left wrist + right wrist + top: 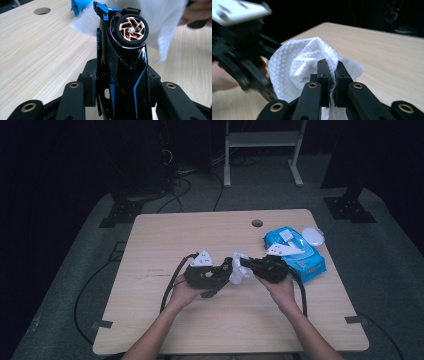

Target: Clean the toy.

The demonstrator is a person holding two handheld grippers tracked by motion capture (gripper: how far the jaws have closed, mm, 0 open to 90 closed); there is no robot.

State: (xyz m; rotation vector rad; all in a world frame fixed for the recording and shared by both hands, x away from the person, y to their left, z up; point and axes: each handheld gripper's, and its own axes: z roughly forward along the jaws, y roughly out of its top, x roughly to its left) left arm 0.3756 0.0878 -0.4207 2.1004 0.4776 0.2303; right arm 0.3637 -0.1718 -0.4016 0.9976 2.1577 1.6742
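My left gripper is shut on a black toy car with blue stripes. The car stands nose-up between the jaws, and one copper-rimmed wheel faces the camera. My right gripper is shut on a bunched white wipe. In the high view both grippers meet above the table's middle, left gripper and right gripper, with the wipe between them against the car's far end. The wipe hangs behind the car's top in the left gripper view.
A blue pack of wet wipes lies at the right of the wooden table, with a white oval lid beside it. A round cable hole sits near the far edge. Cables trail from both grippers toward the front.
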